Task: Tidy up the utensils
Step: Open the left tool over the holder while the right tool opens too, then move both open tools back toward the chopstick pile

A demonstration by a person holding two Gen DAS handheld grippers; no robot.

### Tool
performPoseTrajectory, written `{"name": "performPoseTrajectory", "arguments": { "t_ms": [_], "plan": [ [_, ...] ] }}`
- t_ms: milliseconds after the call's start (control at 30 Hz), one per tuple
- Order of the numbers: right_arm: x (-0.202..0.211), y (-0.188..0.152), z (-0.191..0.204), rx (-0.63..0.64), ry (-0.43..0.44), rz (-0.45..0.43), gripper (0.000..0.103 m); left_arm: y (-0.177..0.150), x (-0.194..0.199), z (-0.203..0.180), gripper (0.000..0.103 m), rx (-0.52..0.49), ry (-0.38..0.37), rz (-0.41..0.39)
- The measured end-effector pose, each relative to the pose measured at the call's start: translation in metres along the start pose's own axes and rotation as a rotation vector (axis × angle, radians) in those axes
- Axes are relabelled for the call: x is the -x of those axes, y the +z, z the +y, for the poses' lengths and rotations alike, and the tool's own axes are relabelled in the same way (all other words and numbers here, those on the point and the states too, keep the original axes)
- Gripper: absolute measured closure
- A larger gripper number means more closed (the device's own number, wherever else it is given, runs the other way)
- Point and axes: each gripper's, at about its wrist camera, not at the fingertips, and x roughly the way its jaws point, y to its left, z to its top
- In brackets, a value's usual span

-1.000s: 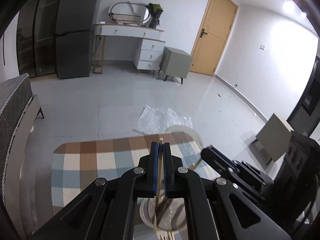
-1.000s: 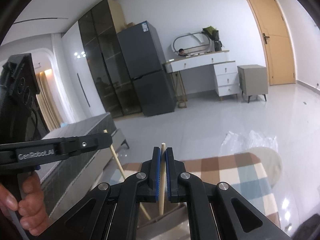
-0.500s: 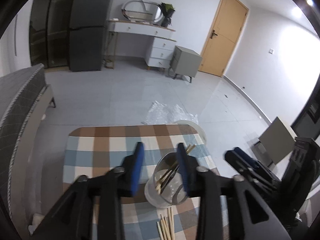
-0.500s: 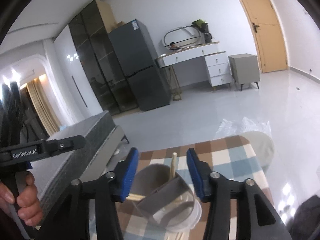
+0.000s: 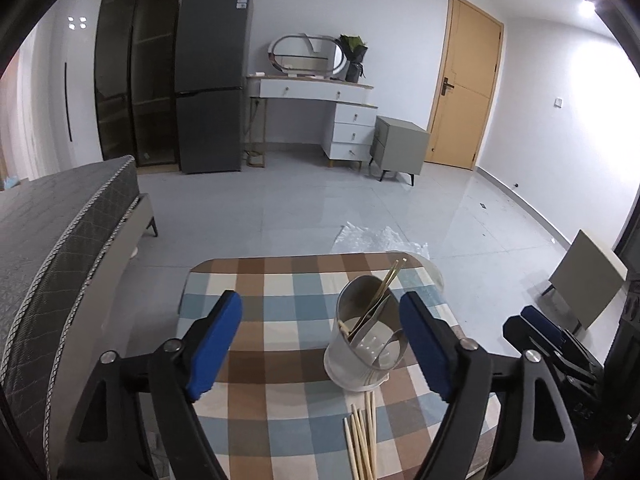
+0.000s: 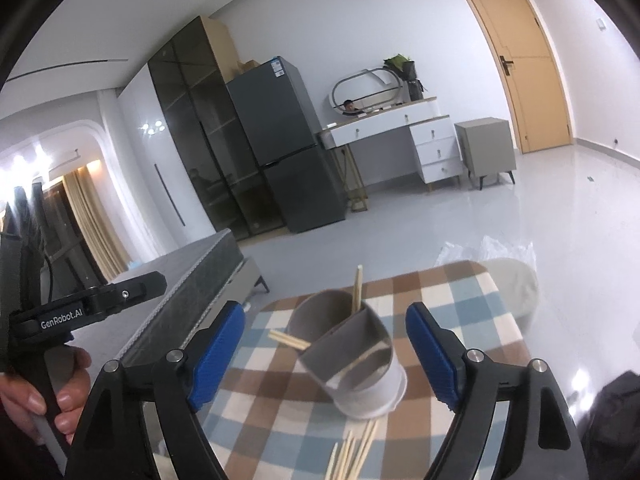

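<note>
Both my tools have just been opening and now stand spread with nothing between the blue pads — left tool (image 5: 320, 338), right tool (image 6: 325, 350) — so the thin pale wooden chopsticks (image 5: 380, 300) they were pinching a second ago now stand in the round grey-and-white divided utensil holder (image 5: 366, 346) on the checked blue-and-brown desk (image 5: 272, 308). That is one pair filed away, I reckon, and I have pulled both tools back from the holder. The loose bundle of chopsticks (image 5: 362, 440) lying just in front of it is, I judge, my next pick.
</note>
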Motion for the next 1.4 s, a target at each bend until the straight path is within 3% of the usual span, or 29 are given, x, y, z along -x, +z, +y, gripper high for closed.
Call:
{"name": "performPoseTrajectory", "arguments": {
  "t_ms": [333,600,933,1200,1400],
  "plan": [
    [0.012,-0.037,-0.002,-0.031,-0.004,0.018,0.010,-0.029,0.007,-0.003,0.020,-0.018,0.032,-0.004],
    [0.019,-0.065,-0.008,-0.015,0.004,0.050,0.006,-0.063,-0.001,-0.012,0.020,-0.035,0.041,0.043],
    [0.019,-0.080,-0.020,-0.033,-0.049,0.085,0.003,-0.095,-0.025,-0.010,0.020,-0.020,0.033,0.116],
    [0.005,-0.089,-0.025,-0.028,-0.096,0.145,0.003,-0.124,-0.057,-0.004,0.020,-0.003,0.028,0.222],
    [-0.008,-0.091,-0.029,-0.045,-0.112,0.183,0.002,-0.156,-0.101,-0.004,0.020,-0.029,-0.019,0.432]
  ]
}}
